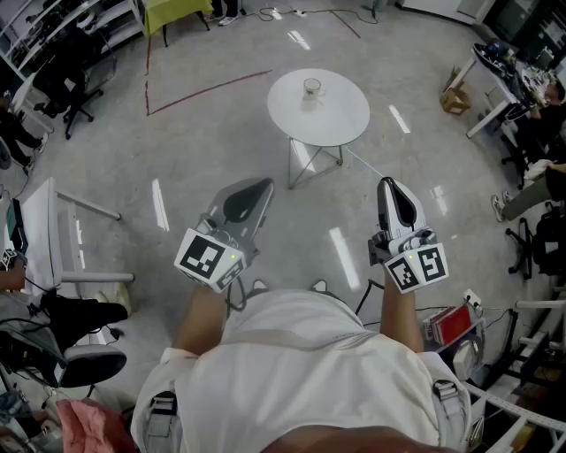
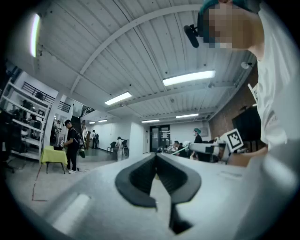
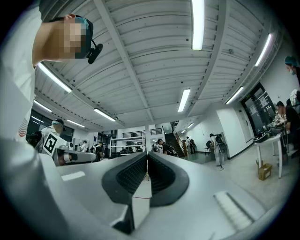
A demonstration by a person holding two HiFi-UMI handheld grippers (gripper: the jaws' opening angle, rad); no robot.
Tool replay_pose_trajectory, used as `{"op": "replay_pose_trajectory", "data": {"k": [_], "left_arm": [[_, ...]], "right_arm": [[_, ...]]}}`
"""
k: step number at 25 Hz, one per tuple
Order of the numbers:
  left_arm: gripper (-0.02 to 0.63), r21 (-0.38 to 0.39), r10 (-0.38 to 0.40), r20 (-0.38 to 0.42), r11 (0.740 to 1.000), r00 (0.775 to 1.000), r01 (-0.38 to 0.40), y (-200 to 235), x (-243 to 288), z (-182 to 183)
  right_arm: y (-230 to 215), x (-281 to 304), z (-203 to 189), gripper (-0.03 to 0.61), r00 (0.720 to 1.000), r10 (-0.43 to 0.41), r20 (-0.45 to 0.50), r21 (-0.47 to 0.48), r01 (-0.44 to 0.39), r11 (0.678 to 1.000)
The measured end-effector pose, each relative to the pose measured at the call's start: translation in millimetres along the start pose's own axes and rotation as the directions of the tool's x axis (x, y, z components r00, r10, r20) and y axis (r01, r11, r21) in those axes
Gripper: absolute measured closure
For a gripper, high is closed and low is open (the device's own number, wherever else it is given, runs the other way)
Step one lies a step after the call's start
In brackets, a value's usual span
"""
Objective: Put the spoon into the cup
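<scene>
A small clear cup [image 1: 311,87] stands on a round white table [image 1: 332,119] some way ahead of me in the head view. No spoon can be made out from here. My left gripper [image 1: 257,184] and right gripper [image 1: 386,183] are held up close to my body, well short of the table. Both point forward and slightly up, so their own views show the ceiling and the far room, not the table. The left gripper [image 2: 155,157] has its jaws closed together with nothing between them. So does the right gripper [image 3: 147,157].
Grey floor lies between me and the table, crossed by a red tape line [image 1: 209,89]. An office chair [image 1: 75,363] and a white desk [image 1: 40,230] are at my left. A cardboard box [image 1: 455,99] and desks stand at the right, and a yellow table [image 1: 177,11] at the far back.
</scene>
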State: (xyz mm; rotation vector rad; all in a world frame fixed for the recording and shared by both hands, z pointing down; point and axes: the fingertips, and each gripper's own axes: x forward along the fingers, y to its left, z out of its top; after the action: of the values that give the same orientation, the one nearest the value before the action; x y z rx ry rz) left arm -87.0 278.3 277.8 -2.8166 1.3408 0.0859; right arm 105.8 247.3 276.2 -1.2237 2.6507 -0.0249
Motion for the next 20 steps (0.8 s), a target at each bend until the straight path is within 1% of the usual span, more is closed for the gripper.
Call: {"op": "replay_pose_trajectory", "data": {"k": [5, 10, 14, 16, 20], "left_arm": [[0.611, 0.001, 0.004, 0.008, 1.000, 1.000, -0.004, 4.4, 0.4, 4.2], [0.611, 0.002, -0.009, 0.018, 1.000, 1.000, 0.009, -4.5, 4.9, 5.6], [0.611, 0.002, 0.002, 0.018, 1.000, 1.000, -0.002, -1.8, 7.2, 5.6], [0.611, -0.001, 0.007, 0.016, 1.000, 1.000, -0.007, -0.1, 7.8, 4.4], [0.611, -0.004, 0.009, 0.008, 1.000, 1.000, -0.009, 1.0, 12.8, 4.1]], "right_arm": [[0.2, 2.8, 3.9, 0.568, 1.000, -0.003, 0.005, -0.011, 0.003, 1.000], [-5.7, 0.5, 6.6, 0.568, 1.000, 0.000, 0.010, -0.016, 0.000, 1.000], [-7.2, 5.4, 8.3, 0.568, 1.000, 0.012, 0.012, -0.020, -0.012, 1.000], [-7.0, 7.2, 8.4, 0.568, 1.000, 0.022, 0.016, -0.026, -0.022, 0.999], [-2.3, 11.0, 14.5, 0.568, 0.997, 0.069, 0.041, -0.050, -0.067, 0.996]]}}
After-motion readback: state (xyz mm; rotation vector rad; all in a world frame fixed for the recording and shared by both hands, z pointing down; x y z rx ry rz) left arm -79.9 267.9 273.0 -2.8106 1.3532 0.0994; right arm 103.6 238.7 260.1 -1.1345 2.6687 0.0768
